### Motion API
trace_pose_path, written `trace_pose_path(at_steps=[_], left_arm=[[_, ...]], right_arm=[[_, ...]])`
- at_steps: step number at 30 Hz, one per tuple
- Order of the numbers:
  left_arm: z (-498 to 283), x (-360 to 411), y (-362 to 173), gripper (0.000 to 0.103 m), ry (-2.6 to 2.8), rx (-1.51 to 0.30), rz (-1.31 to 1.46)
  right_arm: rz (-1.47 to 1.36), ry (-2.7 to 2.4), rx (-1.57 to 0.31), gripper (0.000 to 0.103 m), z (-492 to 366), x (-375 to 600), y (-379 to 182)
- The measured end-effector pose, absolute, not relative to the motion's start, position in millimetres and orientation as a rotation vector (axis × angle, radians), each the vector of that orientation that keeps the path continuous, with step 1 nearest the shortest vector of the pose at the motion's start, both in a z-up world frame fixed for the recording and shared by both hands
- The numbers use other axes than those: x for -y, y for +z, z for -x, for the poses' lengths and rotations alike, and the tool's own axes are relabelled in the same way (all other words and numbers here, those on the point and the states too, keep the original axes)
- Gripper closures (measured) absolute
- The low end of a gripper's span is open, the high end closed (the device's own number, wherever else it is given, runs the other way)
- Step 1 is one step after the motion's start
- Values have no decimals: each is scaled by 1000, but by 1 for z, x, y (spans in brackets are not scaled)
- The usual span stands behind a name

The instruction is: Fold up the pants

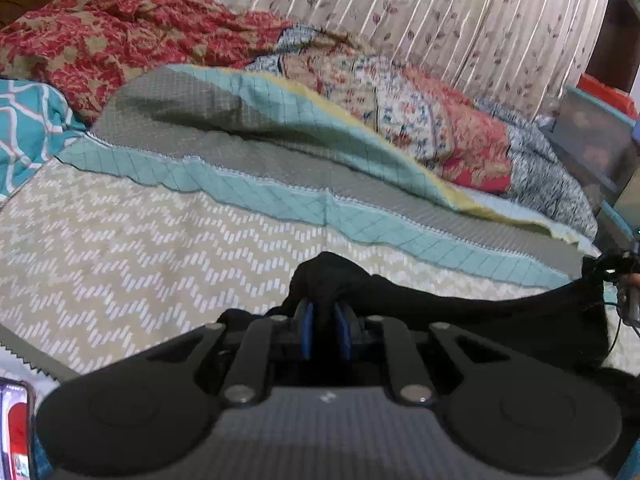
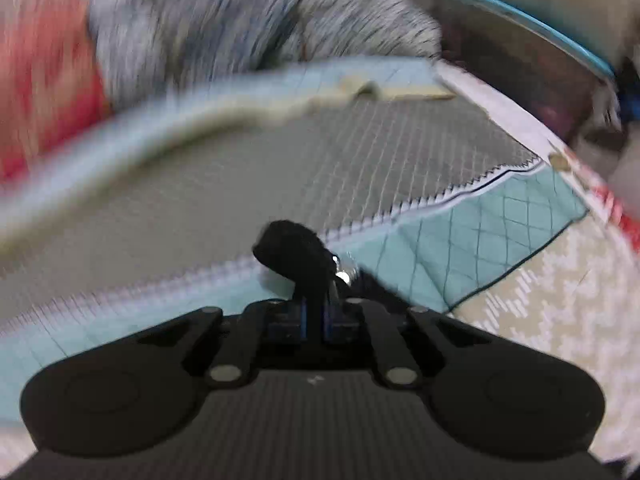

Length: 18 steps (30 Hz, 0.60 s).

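The black pants (image 1: pixel 500 308) hang stretched above the bed, running from my left gripper (image 1: pixel 325 322) off to the right edge of the left wrist view. That gripper is shut on a bunched black fold that rises between its blue pads. In the right wrist view my right gripper (image 2: pixel 315 312) is shut on another black bunch of the pants (image 2: pixel 294 254), with a small silver button (image 2: pixel 343 272) showing beside it. The far end of the cloth in the left wrist view reaches the right gripper (image 1: pixel 628 292), which shows only as a dark blur.
Under both grippers lies a bedspread (image 1: pixel 120 248) with beige zigzag, teal and grey bands. Crumpled red and floral quilts (image 1: pixel 400 104) pile along the far side before a flowered curtain (image 1: pixel 420 12). A phone (image 1: pixel 14 428) lies at the lower left. The bed edge (image 2: pixel 520 120) runs at right.
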<state>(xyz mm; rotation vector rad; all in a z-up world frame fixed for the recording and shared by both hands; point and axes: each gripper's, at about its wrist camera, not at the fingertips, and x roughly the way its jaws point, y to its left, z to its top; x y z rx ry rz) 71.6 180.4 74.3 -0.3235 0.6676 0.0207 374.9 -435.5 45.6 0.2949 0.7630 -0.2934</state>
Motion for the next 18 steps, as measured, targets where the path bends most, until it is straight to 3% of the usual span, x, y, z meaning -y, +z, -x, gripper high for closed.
trace_pose_path(at_steps=[5,9,16,18], left_arm=[[-46,-173,98,91,-10,-574,335],[-4,-158,114,91,-80,-511,345],[95,-130,93,90,-190,-573,334],[114,-123,72,84,-189,-669,362]], right_arm=[[-693,-197,-485,94,-299,513,106],[-856,-171,-391,93,-221,565,123],[-961,-251,-391,93,-52,627,75],[-1013,-323,-444,91,-12,636,44]])
